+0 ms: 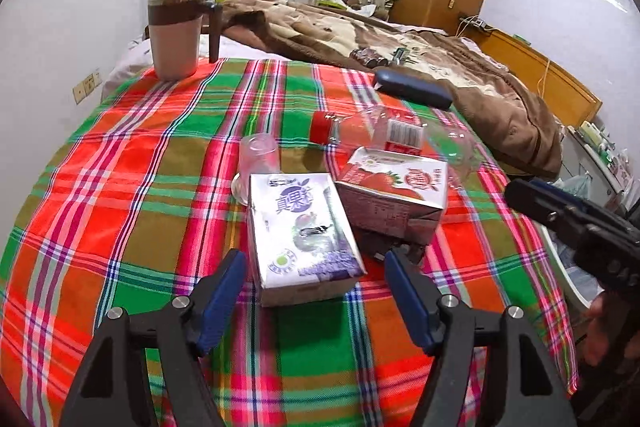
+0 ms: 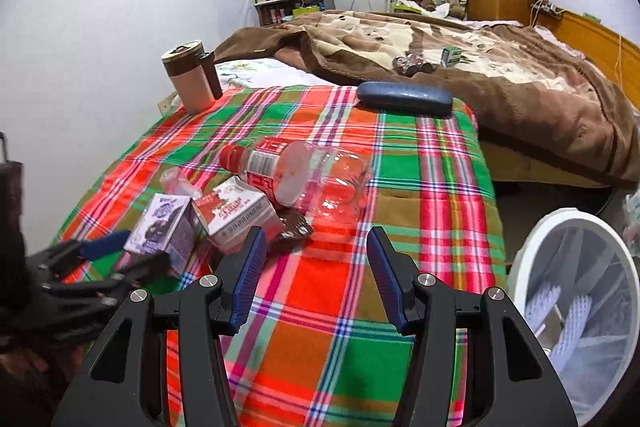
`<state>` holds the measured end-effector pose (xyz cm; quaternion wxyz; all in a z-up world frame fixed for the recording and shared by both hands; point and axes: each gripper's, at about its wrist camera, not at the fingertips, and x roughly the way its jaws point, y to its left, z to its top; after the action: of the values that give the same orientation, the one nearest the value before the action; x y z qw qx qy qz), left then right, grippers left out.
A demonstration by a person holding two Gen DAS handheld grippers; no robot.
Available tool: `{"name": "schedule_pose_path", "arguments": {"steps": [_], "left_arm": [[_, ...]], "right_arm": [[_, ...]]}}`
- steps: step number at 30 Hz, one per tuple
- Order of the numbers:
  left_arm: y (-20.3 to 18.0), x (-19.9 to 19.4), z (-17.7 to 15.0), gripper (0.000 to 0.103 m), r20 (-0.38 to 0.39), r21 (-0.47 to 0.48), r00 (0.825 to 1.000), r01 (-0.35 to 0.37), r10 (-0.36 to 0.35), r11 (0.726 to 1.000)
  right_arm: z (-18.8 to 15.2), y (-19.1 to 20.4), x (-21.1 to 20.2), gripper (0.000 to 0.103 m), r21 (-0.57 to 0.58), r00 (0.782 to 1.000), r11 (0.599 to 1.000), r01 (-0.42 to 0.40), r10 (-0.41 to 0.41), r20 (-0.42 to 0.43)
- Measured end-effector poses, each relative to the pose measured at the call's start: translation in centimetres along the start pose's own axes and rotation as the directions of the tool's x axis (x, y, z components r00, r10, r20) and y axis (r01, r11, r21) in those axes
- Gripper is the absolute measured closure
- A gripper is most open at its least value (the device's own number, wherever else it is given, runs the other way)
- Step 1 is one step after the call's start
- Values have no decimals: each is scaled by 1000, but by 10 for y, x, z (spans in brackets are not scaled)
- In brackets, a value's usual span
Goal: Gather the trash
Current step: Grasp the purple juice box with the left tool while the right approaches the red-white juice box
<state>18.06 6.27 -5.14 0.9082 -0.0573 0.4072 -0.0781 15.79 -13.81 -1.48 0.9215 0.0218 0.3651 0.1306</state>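
On plaid cloth (image 2: 344, 291), bottle (image 2: 304, 175) lying flat, cap (image 2: 230, 157) leftward

My left wrist camera looks steeply down along its fingers, close over the plaid cloth (image 1: 120, 187), the purple carton (image 1: 304, 227) at lower centre. My right one sits further right and back, the white bin (image 2: 576, 291) at lower right. Both share the cartons, the plastic bottle (image 2: 308, 179) and the bed (image 2: 480, 67) across the top.

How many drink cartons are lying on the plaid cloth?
2: the purple carton lies just ahead of the left gripper; the red strawberry carton is beside it, against the bottle.
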Motion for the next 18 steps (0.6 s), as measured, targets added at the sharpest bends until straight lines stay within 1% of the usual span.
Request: {"name": "schedule_pose_path", "arguments": {"steps": [1,3,5,8,11,15,18], "left_arm": [[4,2,0,36,-2,-19,1000,1,-1,1000],[12,1,-1,45,6,-47,1000,26,-26,999],[19,-2,-1,45,17,-70,999,38,-37,997],[27,-4,-3,46,15,-89,999,50,-48,995],[33,-9,-6,46,20,-94,999,44,-42,995],[42,-19,-10,46,27,-101,999,32,-30,994],[53,-24,-13,45,23,-118,999,29,-27,993]], "right_arm": [[2,1,0,49,-3,1000,1000,-17,17,7],[5,4,1,49,-17,998,999,-51,52,19],[8,9,5,48,-41,997,996,-76,77,18],[11,14,15,48,-58,993,992,-114,114,-7],[12,21,23,48,-76,991,988,-134,133,-19],[18,33,29,47,-138,987,977,-161,160,-12],[21,37,41,47,-138,981,971,-194,190,-45]]}}
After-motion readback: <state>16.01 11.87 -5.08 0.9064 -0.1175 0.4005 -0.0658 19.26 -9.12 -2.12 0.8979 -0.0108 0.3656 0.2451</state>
